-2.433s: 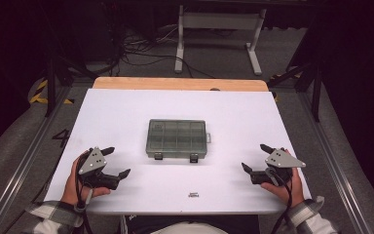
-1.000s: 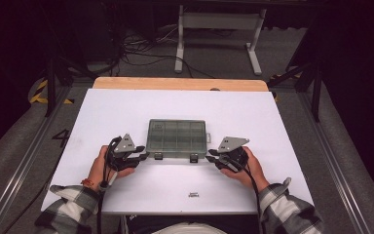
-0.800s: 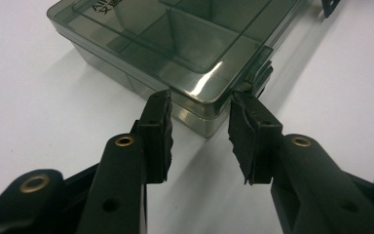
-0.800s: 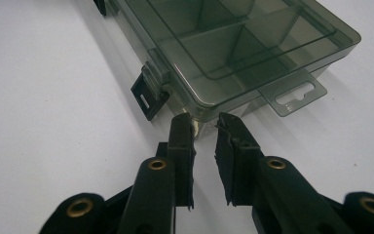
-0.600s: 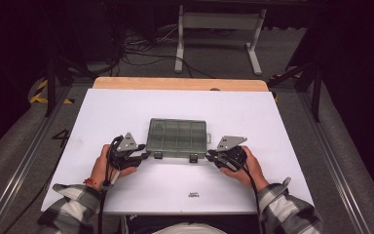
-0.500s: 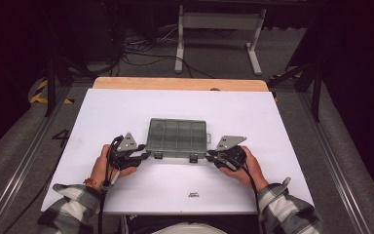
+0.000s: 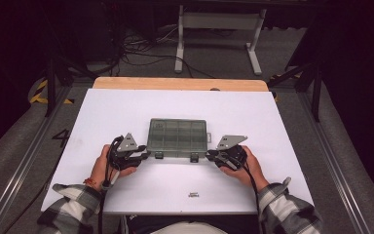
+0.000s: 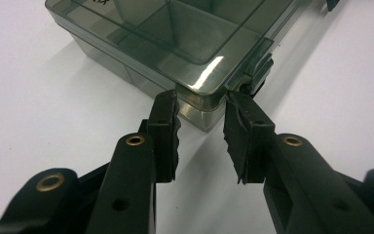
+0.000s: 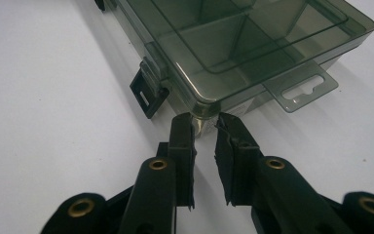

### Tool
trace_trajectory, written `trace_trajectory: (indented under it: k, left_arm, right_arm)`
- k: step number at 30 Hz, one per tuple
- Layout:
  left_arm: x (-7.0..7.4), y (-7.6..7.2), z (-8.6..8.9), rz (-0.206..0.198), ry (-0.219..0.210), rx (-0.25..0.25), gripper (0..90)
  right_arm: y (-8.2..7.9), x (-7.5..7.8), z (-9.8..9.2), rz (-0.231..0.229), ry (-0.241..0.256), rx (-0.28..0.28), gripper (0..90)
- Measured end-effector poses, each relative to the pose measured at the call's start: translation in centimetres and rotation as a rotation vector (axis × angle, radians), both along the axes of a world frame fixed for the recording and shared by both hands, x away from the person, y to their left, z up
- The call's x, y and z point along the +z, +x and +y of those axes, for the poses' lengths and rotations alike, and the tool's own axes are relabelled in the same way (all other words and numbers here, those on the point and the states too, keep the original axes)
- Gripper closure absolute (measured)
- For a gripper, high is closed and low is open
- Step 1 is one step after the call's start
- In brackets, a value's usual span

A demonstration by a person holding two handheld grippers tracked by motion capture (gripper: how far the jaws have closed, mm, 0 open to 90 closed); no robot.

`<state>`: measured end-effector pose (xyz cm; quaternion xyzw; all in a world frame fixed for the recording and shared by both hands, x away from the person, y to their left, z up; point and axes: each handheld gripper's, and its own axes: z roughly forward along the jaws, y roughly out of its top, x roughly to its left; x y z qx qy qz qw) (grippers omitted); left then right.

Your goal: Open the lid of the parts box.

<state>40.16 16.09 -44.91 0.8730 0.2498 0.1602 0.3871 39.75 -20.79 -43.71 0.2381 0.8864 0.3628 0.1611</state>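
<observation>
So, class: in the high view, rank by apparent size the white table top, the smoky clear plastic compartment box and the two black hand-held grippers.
1. White table top
2. Smoky clear plastic compartment box
3. Left gripper and right gripper: these look alike, so no ranking between them.

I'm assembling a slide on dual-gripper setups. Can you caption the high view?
Left gripper and right gripper flank the near corners of a closed smoky compartment box on a white table.

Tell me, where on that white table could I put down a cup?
The white table lies bare between the compartment box and the far wooden edge, also near its right edge. It is crowded at the box's near corners, where the left hand-held gripper and right hand-held gripper sit.
</observation>
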Motion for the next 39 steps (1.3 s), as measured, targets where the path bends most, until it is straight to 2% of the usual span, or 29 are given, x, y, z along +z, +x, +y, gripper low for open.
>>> trace_trajectory:
  k: [5, 18, 27, 30, 35, 39]
  left_arm:
    - [0.05, -0.05, 0.01, -0.005, -0.003, 0.000, 67.4]
    - [-0.06, 0.08, 0.11, 0.001, -0.007, 0.008, 71.5]
    - [-0.16, 0.17, 0.07, 0.004, -0.015, 0.005, 73.1]
    - [-0.19, 0.24, 0.02, 0.004, -0.013, 0.006, 70.9]
    - [-0.05, 0.10, 0.12, -0.001, -0.021, 0.003, 73.5]
    - [0.01, 0.00, 0.17, 0.001, -0.023, -0.002, 75.9]
  right_arm:
    - [-0.02, 0.11, -0.16, -0.004, 0.015, -0.010, 76.1]
    - [0.13, 0.22, 0.18, 0.012, -0.008, -0.018, 75.9]
    - [0.41, 0.17, 0.11, 0.020, 0.001, -0.025, 72.9]
    - [0.47, 0.22, 0.11, 0.017, 0.001, -0.025, 72.8]
    - [0.43, 0.32, 0.02, 0.012, 0.009, -0.029, 74.5]
    - [0.33, 0.42, -0.04, -0.009, 0.008, -0.039, 74.6]
